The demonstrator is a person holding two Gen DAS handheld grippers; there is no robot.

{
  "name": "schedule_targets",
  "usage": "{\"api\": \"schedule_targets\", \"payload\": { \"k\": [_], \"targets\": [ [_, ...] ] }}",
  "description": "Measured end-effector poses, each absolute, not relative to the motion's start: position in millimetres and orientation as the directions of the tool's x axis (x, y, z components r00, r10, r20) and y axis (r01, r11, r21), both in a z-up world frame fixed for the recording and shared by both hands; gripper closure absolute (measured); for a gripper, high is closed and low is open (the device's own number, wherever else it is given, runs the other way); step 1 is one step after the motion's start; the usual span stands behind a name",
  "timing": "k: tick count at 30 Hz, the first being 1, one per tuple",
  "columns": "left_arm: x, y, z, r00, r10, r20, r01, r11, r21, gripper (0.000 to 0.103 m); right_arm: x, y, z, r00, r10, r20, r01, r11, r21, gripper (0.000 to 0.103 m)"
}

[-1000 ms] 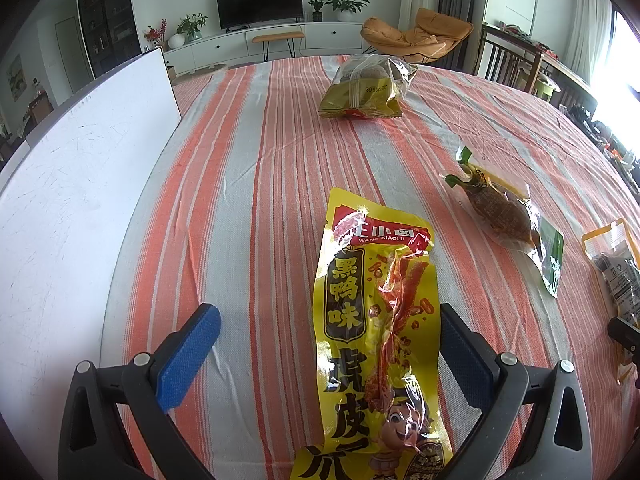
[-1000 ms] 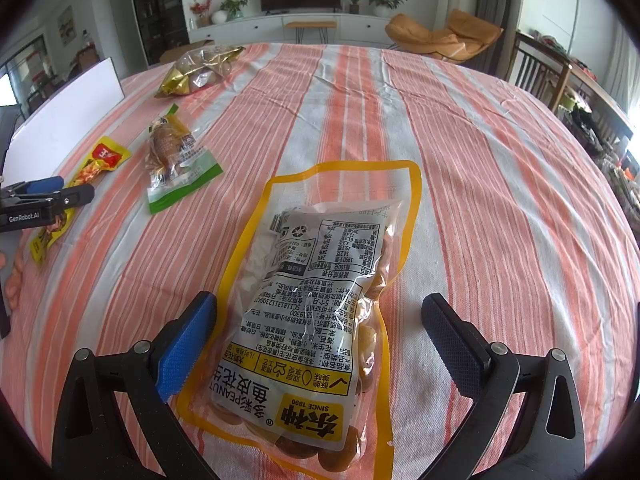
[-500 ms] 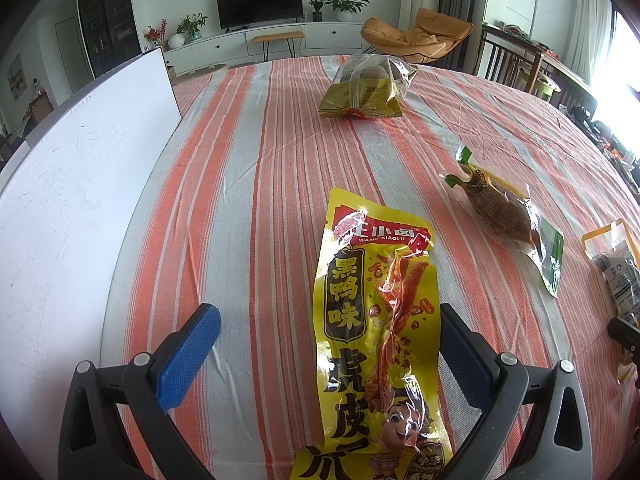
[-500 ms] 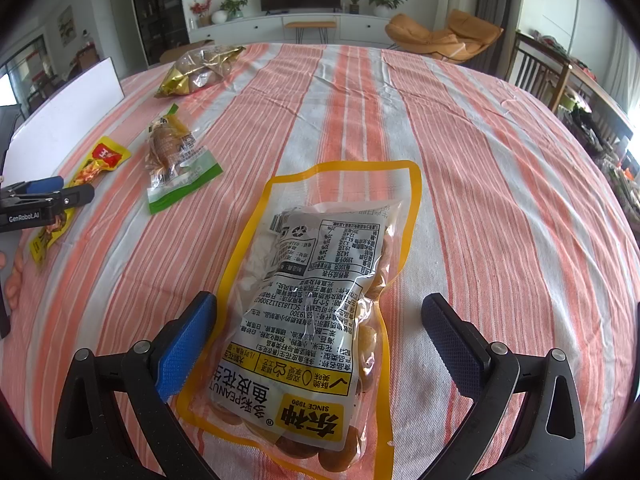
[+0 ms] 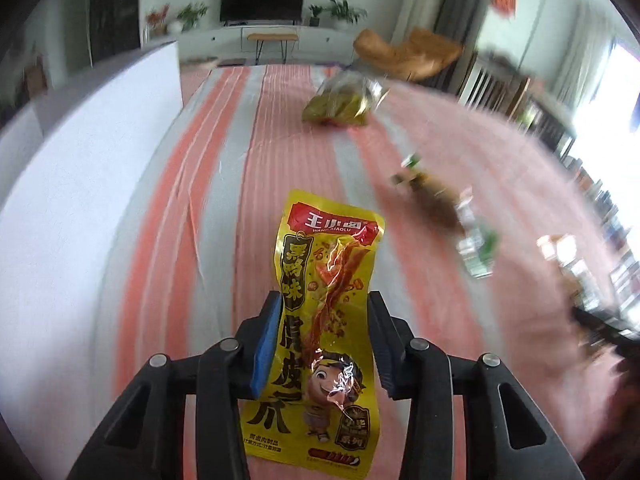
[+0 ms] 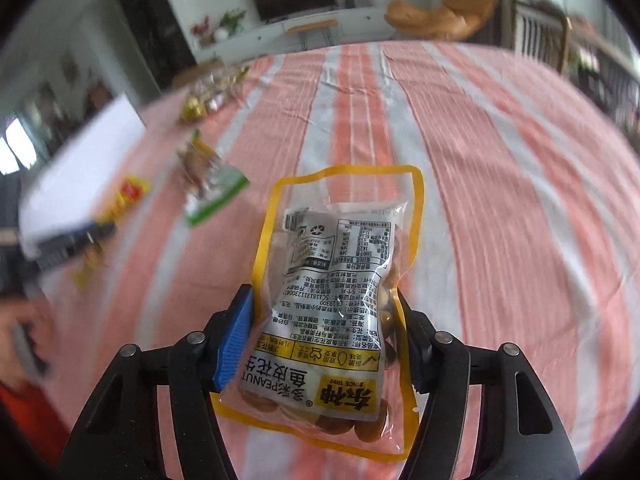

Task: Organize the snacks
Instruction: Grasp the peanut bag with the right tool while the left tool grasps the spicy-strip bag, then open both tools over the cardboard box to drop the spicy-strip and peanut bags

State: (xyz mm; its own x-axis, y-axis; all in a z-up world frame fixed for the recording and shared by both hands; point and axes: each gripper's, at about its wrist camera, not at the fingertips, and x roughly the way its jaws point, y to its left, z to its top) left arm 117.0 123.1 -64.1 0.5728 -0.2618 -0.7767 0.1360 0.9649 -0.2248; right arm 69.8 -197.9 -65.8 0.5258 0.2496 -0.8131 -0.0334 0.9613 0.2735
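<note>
My left gripper (image 5: 325, 312) is shut on a long yellow snack packet (image 5: 325, 308) and holds it lifted off the striped tablecloth (image 5: 248, 168). My right gripper (image 6: 325, 308) is shut on a clear peanut packet with a yellow border (image 6: 336, 280), also lifted. A green-edged packet with brown meat (image 5: 448, 208) lies to the right in the left wrist view and shows in the right wrist view (image 6: 208, 184). A gold crinkly bag (image 5: 344, 100) lies at the far end of the table. The left gripper and its packet show blurred in the right wrist view (image 6: 92, 236).
A white board (image 5: 80, 184) runs along the table's left side. An orange lounge chair (image 5: 408, 54) and a TV cabinet (image 5: 264, 36) stand beyond the far edge. Wooden chairs (image 5: 512, 92) stand along the right side.
Both grippers have shut on their packets and lifted them off the cloth. Both views have shifted and are blurred with motion.
</note>
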Motion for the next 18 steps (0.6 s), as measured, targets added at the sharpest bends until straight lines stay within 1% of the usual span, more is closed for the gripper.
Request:
{"api": "schedule_targets", "payload": {
  "k": [2,4,7,9,11,13,16,18],
  "targets": [
    [102,134,-50,0.598,-0.323,-0.733,0.128,0.942,-0.31,0.062,62,-204,-55,0.542,0.343,-0.768,-0.024,0.919,0.393,0.037],
    [89,144,-31,0.623,-0.377,-0.685,0.133,0.914,-0.383,0.062,57,-199,-43,0.556,0.389,-0.734,-0.039,0.895,0.445,0.037],
    [75,165,1,0.659,-0.413,-0.629,0.139,0.888,-0.437,0.061,54,-178,-22,0.563,0.429,-0.706,-0.09,0.882,0.463,0.037],
    [66,189,25,0.687,-0.416,-0.596,0.132,0.878,-0.461,0.061,56,-154,-3,0.558,0.472,-0.683,-0.15,0.867,0.476,0.037],
    [56,222,46,0.721,-0.378,-0.581,0.098,0.885,-0.454,0.061,64,-122,17,0.546,0.518,-0.659,-0.222,0.847,0.482,0.036],
    [47,260,62,0.749,-0.301,-0.59,0.04,0.91,-0.413,0.06,72,-82,38,0.522,0.574,-0.631,-0.31,0.817,0.486,0.036],
    [38,313,70,0.757,-0.128,-0.641,-0.089,0.951,-0.295,0.059,86,-8,66,0.463,0.649,-0.603,-0.445,0.759,0.476,0.036],
    [33,345,66,0.737,-0.058,-0.673,-0.157,0.954,-0.254,0.057,93,45,78,0.406,0.699,-0.588,-0.521,0.706,0.48,0.035]
  ]
}}
